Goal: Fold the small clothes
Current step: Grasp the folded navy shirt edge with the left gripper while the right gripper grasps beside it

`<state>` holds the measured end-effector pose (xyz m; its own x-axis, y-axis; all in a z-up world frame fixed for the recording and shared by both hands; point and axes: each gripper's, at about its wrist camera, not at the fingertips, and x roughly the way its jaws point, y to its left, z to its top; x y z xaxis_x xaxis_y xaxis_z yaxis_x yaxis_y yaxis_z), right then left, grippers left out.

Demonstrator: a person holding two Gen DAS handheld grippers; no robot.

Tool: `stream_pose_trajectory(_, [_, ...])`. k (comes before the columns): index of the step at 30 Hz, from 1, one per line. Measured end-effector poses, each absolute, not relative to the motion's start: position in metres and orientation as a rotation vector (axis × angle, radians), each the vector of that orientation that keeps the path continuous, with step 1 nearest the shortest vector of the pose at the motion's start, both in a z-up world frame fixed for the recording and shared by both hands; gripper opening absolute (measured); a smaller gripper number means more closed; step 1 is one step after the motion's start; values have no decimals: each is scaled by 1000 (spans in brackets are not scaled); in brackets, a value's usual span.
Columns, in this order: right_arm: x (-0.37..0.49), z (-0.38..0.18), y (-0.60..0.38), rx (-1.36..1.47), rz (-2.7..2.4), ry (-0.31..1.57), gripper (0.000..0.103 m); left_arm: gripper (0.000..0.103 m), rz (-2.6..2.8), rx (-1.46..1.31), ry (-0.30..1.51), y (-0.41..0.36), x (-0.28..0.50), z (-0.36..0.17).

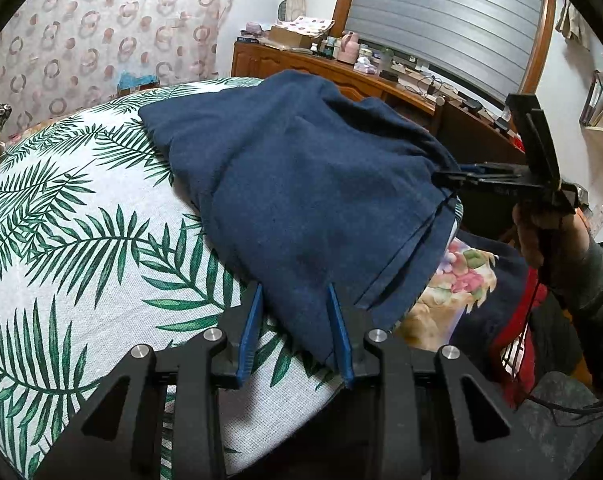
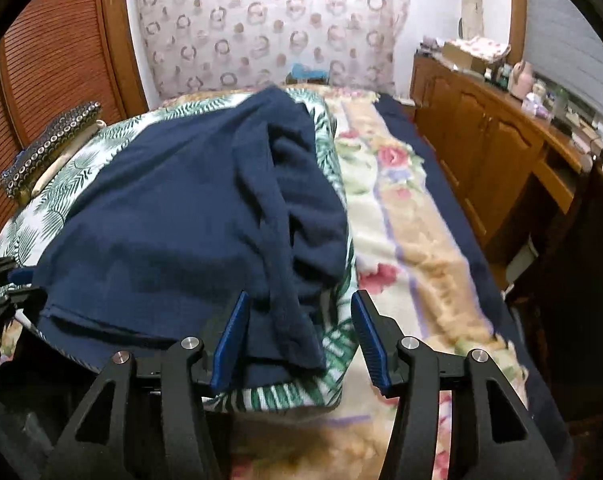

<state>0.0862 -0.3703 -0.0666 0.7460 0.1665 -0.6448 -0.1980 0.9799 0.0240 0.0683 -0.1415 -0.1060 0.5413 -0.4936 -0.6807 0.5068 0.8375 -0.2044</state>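
Observation:
A navy blue garment (image 1: 301,184) lies spread over a pad covered in palm-leaf print cloth (image 1: 81,240). My left gripper (image 1: 295,312) sits at the garment's near corner, its blue pads closed on a thick fold of the cloth. At the garment's right edge my right gripper (image 1: 441,178) shows from the side, held by a hand (image 1: 541,232). In the right wrist view the garment (image 2: 173,216) runs bunched between the right gripper's (image 2: 299,336) wide-apart pads. The right pad (image 2: 369,340) stands off the cloth, so that gripper is open.
The leaf-print pad (image 2: 333,344) rests on a floral blanket (image 2: 401,240) over a bed. A wooden sideboard (image 2: 481,140) with bottles and boxes runs along the right. A dotted pillow (image 2: 49,148) lies at the far left, and a patterned curtain (image 2: 261,32) hangs behind.

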Motion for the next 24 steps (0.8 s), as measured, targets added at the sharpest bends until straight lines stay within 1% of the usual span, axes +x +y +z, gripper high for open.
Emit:
stream_pose_trajectory(5, [83, -65, -376, -1, 226, 711, 55, 34, -594, 19, 802, -141, 68, -106])
stream_pose_trajectory(8, [88, -65, -375, -6, 236, 719, 52, 34, -595, 18, 801, -142, 68, -106])
stream_pose_trajectory(10, [92, -62, -377, 0, 241, 718, 46, 34, -595, 19, 801, -142, 68, -106])
stream_pose_trajectory(11, [92, -62, -377, 5, 247, 717, 41, 34, -594, 21, 800, -142, 68, -106])
stream_pose_trajectory(12, [92, -63, -377, 6, 253, 717, 34, 34, -593, 26, 799, -143, 68, -105])
stream_pose_trajectory(13, [92, -62, -376, 5, 267, 716, 31, 32, -591, 35, 797, -143, 67, -105])
stream_pose_trajectory(14, [94, -65, -375, 4, 275, 717, 26, 29, -587, 45, 795, -145, 66, -105])
stream_pose_trajectory(15, [95, -65, -375, 7, 285, 719, 20, 24, -583, 46, 794, -145, 66, -105])
stream_pose_trajectory(16, [96, -67, -376, 12, 298, 721, 19, 20, -583, 43, 794, -146, 66, -105])
stream_pose_trajectory(17, [97, -68, -376, 15, 306, 720, 15, 17, -583, 37, 792, -145, 67, -104])
stream_pose_trajectory(18, [98, -69, -377, 16, 314, 717, 13, 12, -595, 19, 793, -143, 67, -102])
stream_pose_trajectory(21, [94, -65, -375, -23, 315, 688, 11, 9, -617, -32, 773, -135, 67, -89])
stream_pose_trajectory(24, [86, -49, -383, 7, 348, 625, 11, 9, -612, -3, 730, -136, 64, -73])
